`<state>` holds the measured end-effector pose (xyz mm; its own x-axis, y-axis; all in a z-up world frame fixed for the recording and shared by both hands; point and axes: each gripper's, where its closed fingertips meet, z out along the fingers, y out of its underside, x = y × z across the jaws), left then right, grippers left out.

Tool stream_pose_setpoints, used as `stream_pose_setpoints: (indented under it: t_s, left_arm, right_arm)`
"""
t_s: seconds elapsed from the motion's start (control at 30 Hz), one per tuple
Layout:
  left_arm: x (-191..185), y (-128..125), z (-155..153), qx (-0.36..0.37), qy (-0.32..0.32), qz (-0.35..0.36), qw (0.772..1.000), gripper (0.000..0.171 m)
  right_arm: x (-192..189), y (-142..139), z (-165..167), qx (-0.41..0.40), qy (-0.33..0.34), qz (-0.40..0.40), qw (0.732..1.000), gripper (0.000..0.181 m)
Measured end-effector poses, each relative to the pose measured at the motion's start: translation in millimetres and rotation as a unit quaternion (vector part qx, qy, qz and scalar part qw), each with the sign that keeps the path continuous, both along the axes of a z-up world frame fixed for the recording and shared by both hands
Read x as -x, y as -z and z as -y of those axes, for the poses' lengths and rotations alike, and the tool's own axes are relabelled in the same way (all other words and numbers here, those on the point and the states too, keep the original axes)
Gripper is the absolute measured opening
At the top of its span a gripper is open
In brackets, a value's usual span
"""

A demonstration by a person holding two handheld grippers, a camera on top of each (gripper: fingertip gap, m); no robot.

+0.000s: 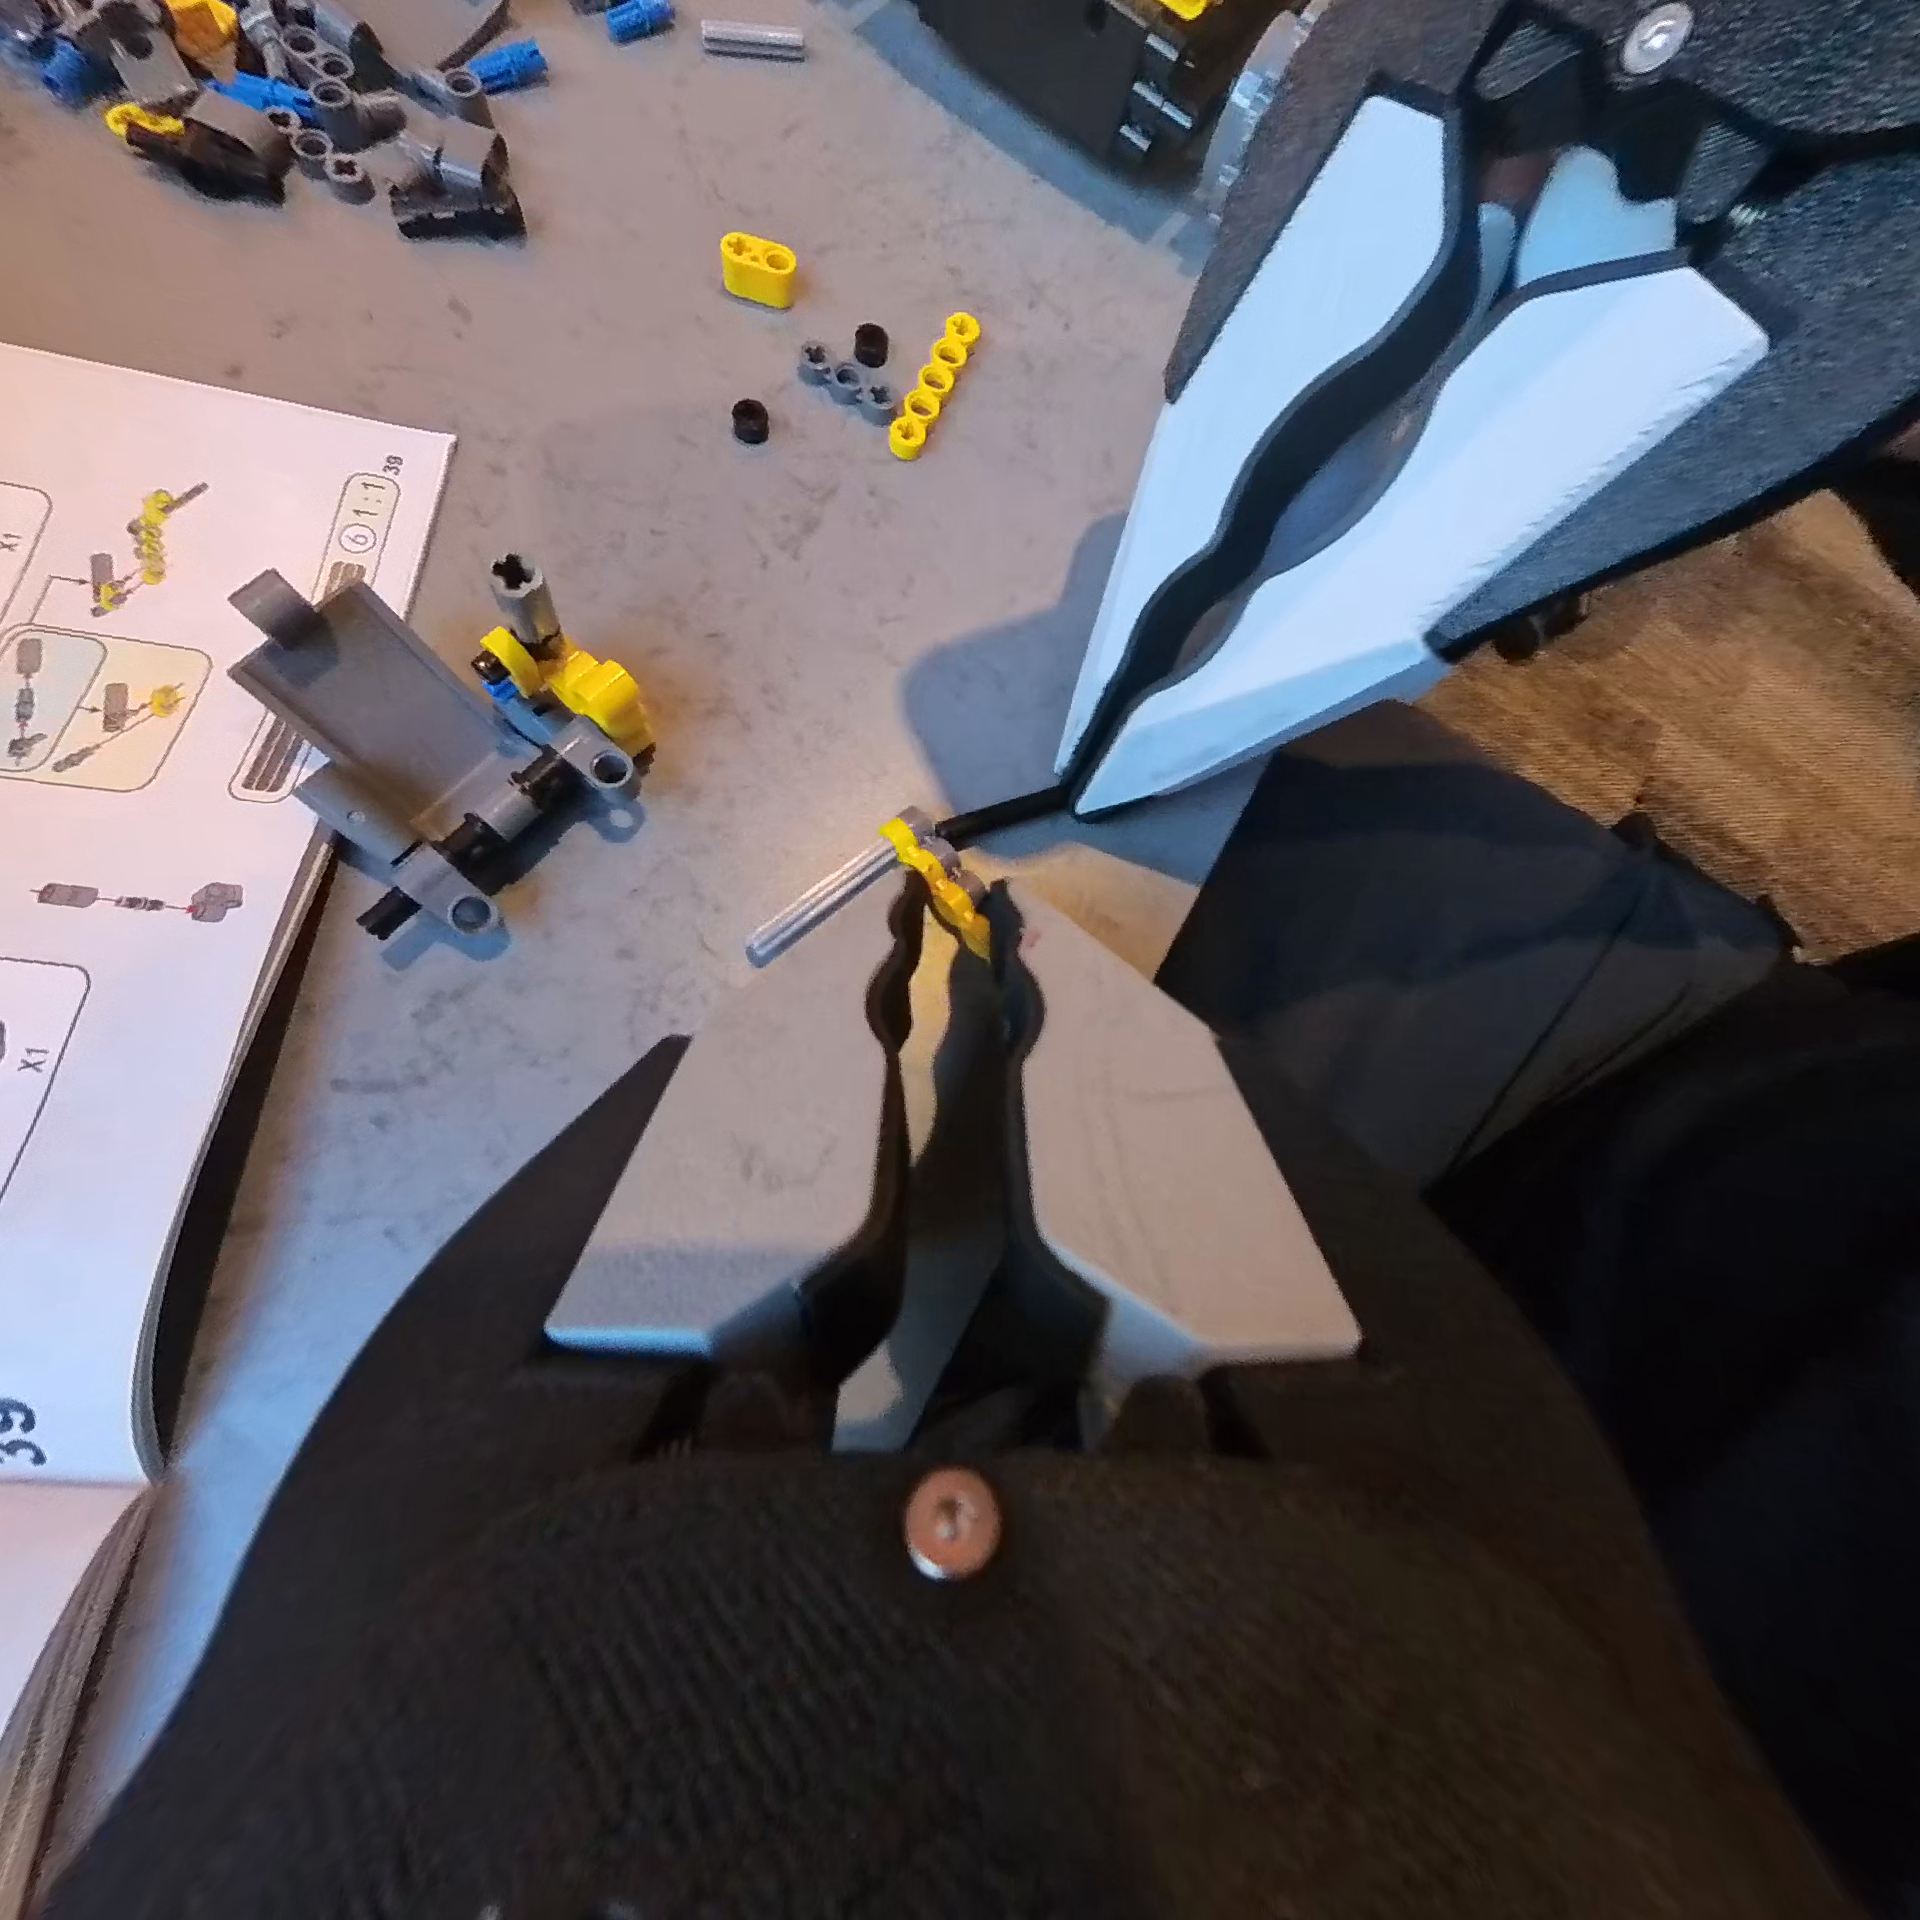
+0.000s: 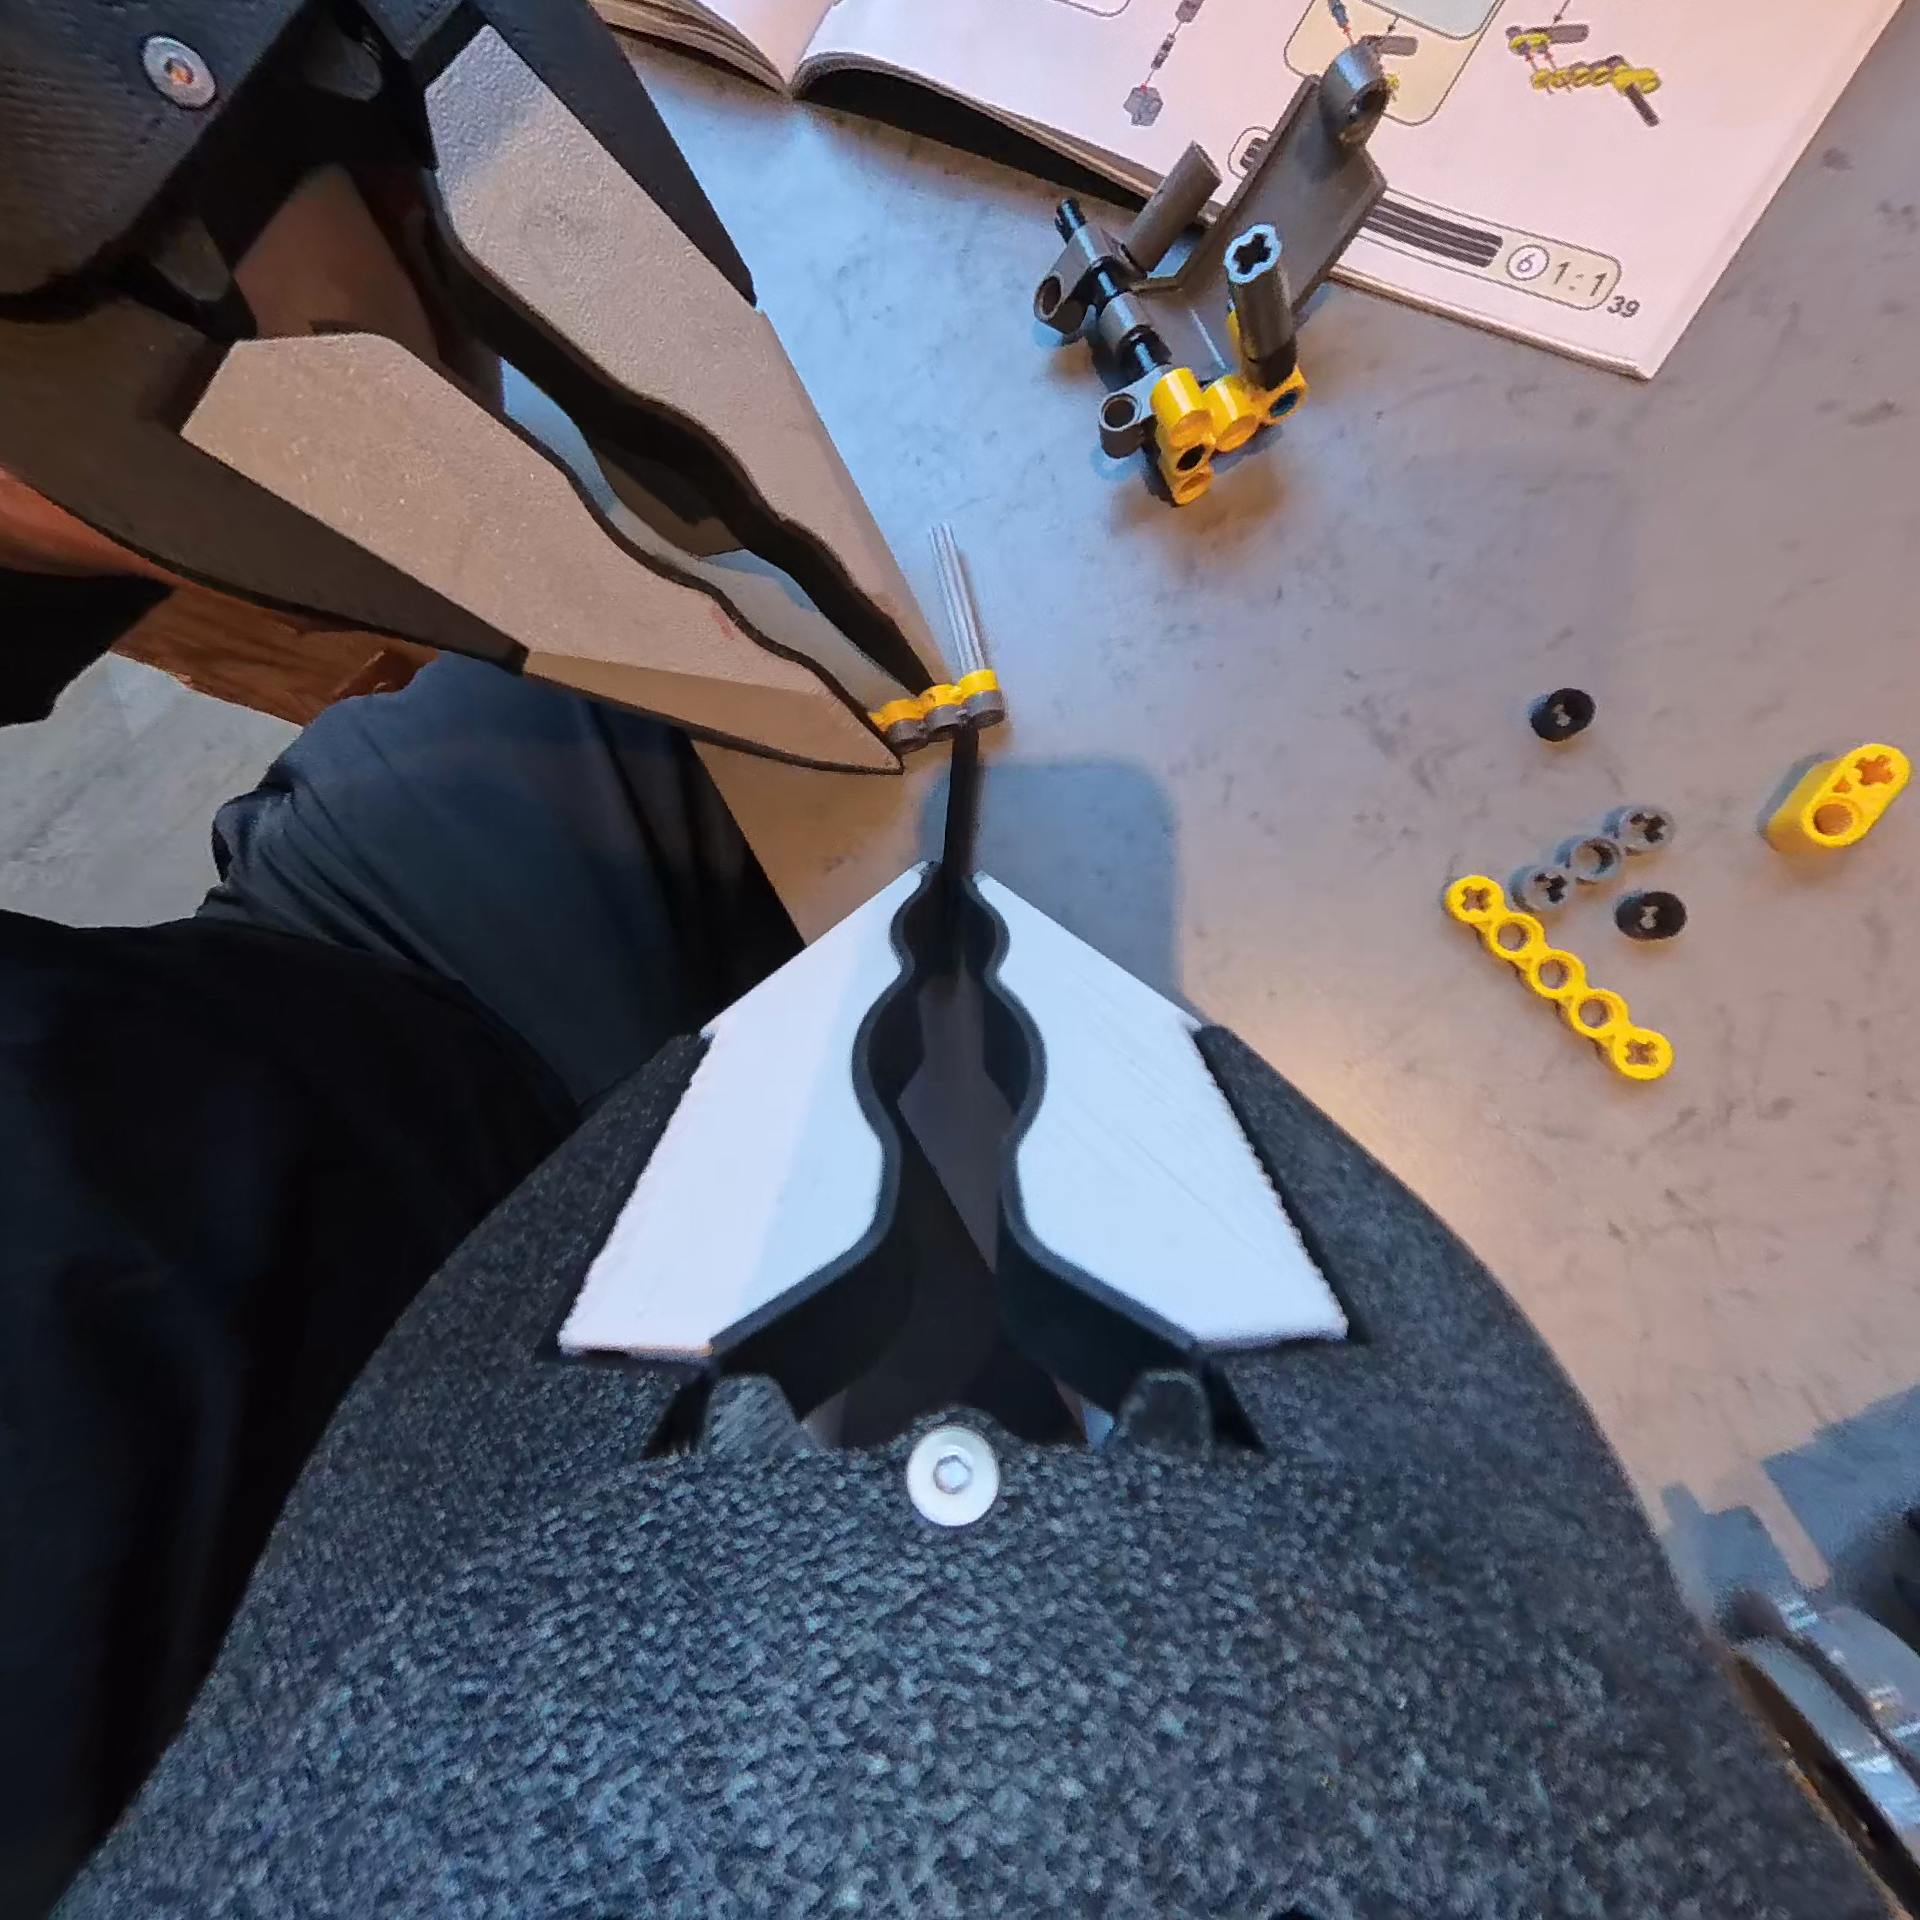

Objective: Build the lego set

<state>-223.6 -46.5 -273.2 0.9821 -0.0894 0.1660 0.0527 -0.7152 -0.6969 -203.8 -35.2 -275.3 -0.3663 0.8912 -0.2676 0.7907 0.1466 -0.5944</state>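
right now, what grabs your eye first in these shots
The two grippers meet over the grey table: the left gripper pinches a small yellow-and-grey connector, while the right gripper grips a black axle running into it. Beyond lie a half-built grey-and-yellow assembly and an open instruction booklet.

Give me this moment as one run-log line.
left gripper: shut on yellow-grey link stack | right gripper: shut on black axle entering stack | light grey axle protrudes opposite | grey-yellow subassembly beside booklet

Bare counter [image 2: 1299, 665] is left between the booklet [image 2: 1558, 156] with the grey assembly [image 2: 1195, 343] and the loose yellow beam [image 2: 1555, 977]. The near side is blocked by both tongs, left [image 2: 914, 717] and right [image 2: 951, 883].
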Motion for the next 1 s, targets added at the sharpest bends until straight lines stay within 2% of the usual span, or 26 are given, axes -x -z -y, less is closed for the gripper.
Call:
stream_pose_setpoints:
  t_s: [0.3,0.5,0.63,0.8,0.87,1.0]
  left_arm:
    - [-0.7,0.0,5.4,0.015,0.024,-0.002,1.0,0.01]
    - [-0.8,-12.2,6.1,0.0,0.007,-0.011,1.0,0.02]
    - [3.3,0.1,6.2,0.031,-0.008,-0.028,0.999,0.018]
    - [0.4,-0.1,3.5,0.035,-0.001,-0.024,0.999,0.022]
    - [4.9,1.5,1.9,0.038,-0.006,-0.045,0.998,0.008]
    - [4.0,1.8,-1.1,0.036,0.002,-0.06,0.998,0.008]
  right_arm:
    - [-1.2,0.1,-1.0,-0.008,-0.005,0.004,1.0,0.002]
    - [-0.9,0.0,0.1,-0.018,-0.012,0.001,1.0,0.002]
    - [0.4,0.0,0.9,-0.025,-0.016,-0.002,1.0,0.002]
    - [-0.2,0.3,-0.8,-0.04,-0.014,-0.002,0.999,0.002]
    - [-1.0,0.2,-0.2,-0.04,-0.015,-0.001,0.999,0.002]
    - [-1.3,0.2,0.7,-0.035,-0.009,-0.001,0.999,0.002]
